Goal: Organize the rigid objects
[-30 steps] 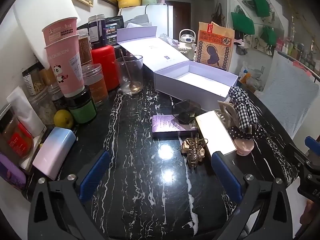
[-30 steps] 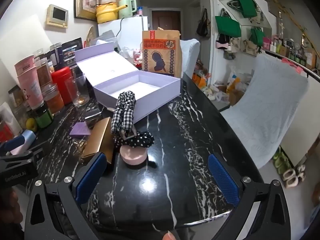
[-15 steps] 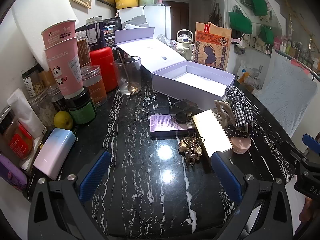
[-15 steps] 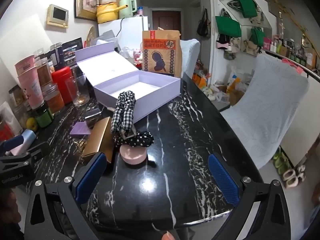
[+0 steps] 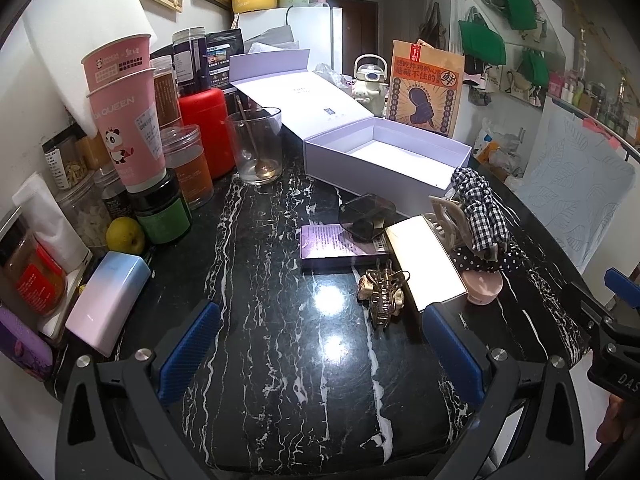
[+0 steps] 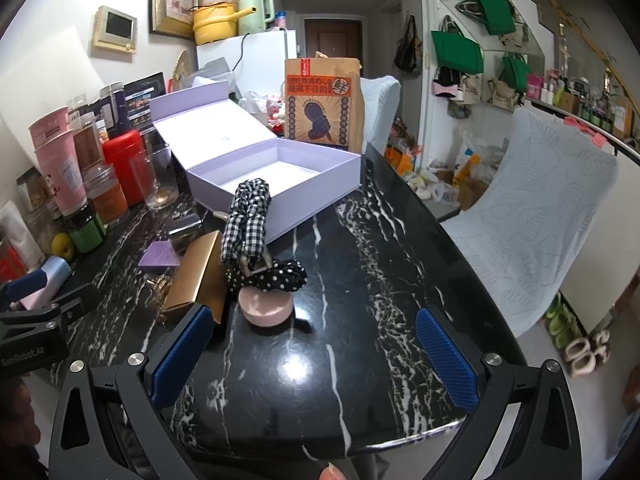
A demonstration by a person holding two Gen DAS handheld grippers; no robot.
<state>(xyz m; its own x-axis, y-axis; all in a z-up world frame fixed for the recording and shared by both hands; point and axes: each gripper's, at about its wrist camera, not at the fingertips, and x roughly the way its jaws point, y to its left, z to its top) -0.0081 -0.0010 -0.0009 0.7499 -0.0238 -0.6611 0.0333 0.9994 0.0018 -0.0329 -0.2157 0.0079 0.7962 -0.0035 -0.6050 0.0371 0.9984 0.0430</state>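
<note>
My left gripper (image 5: 320,354) hung wide apart over the black marble table (image 5: 256,320), with nothing between its blue pads (image 5: 188,348). My right gripper (image 6: 314,360) was spread just as wide and empty, over the same table nearer its right edge.

Just ahead of my left pads lay a gold claw clip (image 5: 382,290), touching the near corner of a flat gold box (image 5: 424,262). A purple box (image 5: 336,246) lay flat beside that, with a small dark smoky case (image 5: 366,214) resting partly on its far end. To the right of the gold box sat a round pink case (image 6: 266,308), directly ahead of my right gripper. A dotted black scrunchie (image 6: 276,276) lay on top of it, and a checked black-and-white scrunchie (image 6: 246,220) stood behind, leaning toward the big box. A beige claw clip (image 5: 446,216) stood between the gold box and the checked one.

Behind all these the lilac gift box (image 5: 384,164) stood open, its lid (image 5: 296,96) folded back, with nothing visible inside. Left of it stood a clear glass (image 5: 256,146) with a spoon in it, a red tin (image 5: 206,130), stacked pink cups (image 5: 128,112), jars and a lemon (image 5: 124,234). A pink-and-blue pouch (image 5: 108,302) lay near my left pad.
</note>
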